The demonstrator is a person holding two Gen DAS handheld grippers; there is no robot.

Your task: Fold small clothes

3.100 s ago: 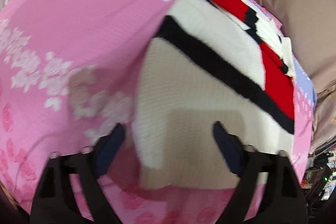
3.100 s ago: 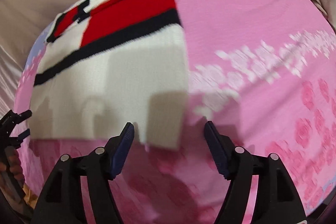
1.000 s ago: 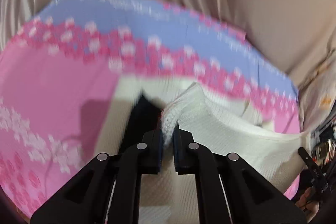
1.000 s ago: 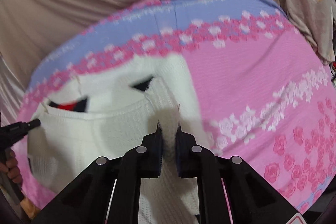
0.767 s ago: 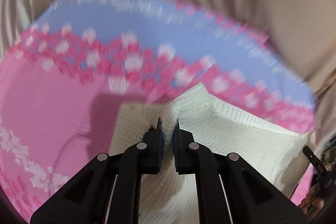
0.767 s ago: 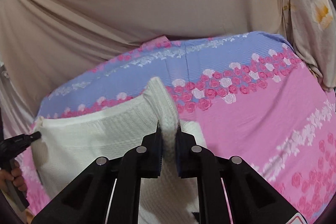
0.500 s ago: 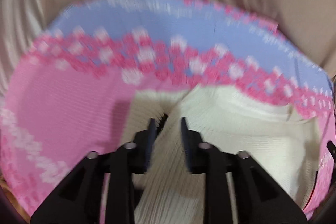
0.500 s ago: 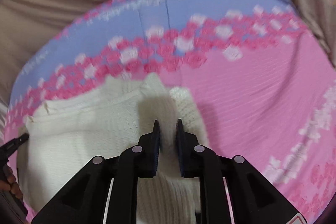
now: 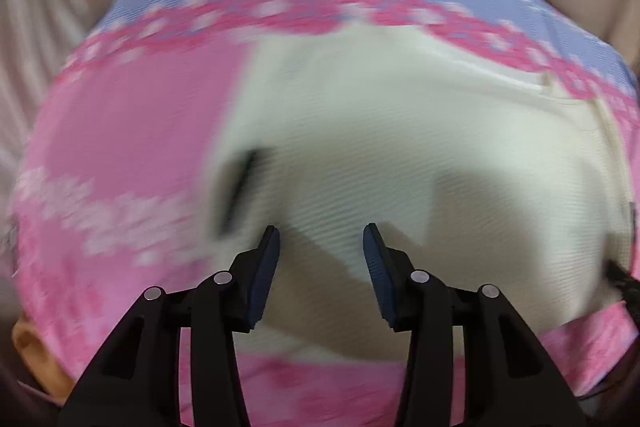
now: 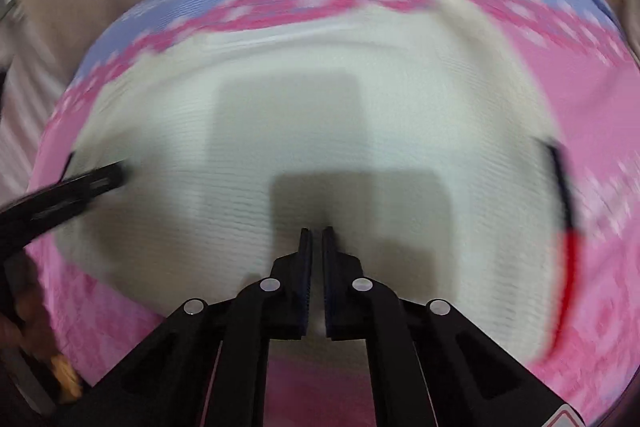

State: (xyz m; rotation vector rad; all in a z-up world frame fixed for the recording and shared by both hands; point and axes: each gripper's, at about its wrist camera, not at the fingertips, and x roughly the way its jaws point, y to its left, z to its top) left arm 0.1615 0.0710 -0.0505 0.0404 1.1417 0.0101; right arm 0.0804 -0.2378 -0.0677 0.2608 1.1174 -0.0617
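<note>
White knit sweater lies folded flat on the pink sheet, filling the middle of both views. Left gripper hangs over it with fingers spread wide, nothing between them. Right gripper has its fingers nearly closed at the sweater's near edge; too blurry to tell if it's pinching any cloth. Red-and-black trim peeks out at 3 o'clock in the right view.

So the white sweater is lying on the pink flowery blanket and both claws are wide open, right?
Not quite. The white sweater does lie on the pink flowery blanket, but only the left claw is open. The right wrist view shows the right claw nearly shut above it.
</note>
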